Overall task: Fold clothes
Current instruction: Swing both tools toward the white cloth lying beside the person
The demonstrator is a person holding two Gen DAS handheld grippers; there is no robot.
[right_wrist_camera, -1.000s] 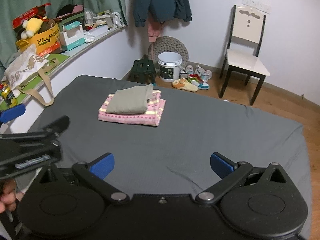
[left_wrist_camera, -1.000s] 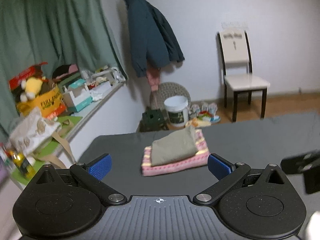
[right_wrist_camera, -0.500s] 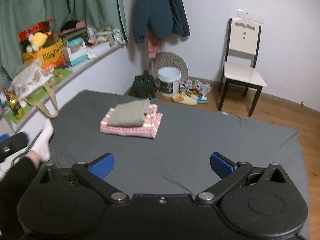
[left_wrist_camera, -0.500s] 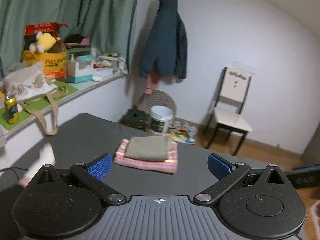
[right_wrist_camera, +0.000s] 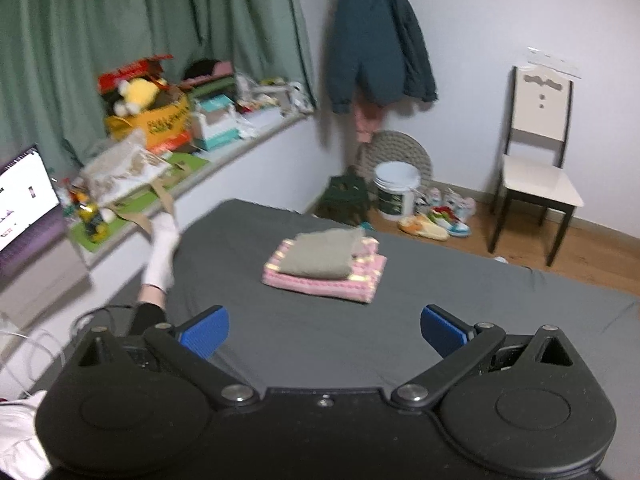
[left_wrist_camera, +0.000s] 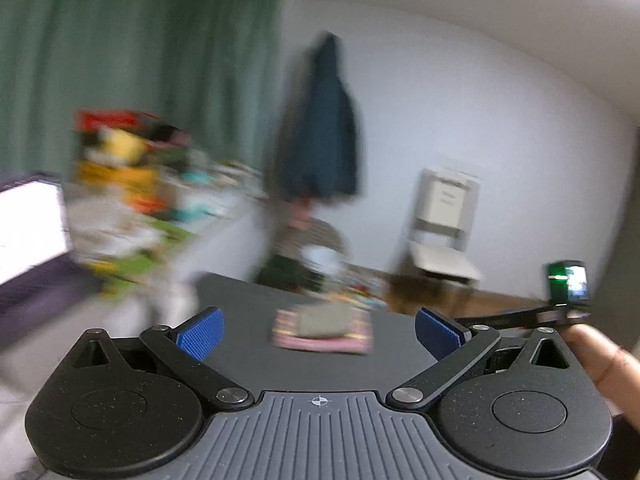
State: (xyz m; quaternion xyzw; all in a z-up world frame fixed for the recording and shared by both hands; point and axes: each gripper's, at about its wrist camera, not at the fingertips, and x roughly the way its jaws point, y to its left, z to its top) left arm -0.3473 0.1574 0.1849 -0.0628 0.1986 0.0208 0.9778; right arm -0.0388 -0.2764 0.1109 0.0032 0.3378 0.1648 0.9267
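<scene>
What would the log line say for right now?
left gripper: open, empty | right gripper: open, empty | olive cloth: folded, on pink cloth | stack on bed | left view blurred

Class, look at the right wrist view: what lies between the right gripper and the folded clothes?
Only bare grey sheet lies between the right gripper and the folded clothes, seen in the right wrist view.

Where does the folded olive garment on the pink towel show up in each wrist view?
Left wrist: folded olive garment, blurred, just below centre between the open fingers.
Right wrist: folded olive garment, at centre, on the pink towel.
Shared landmark: the dark teal jacket hanging on the wall.
</scene>
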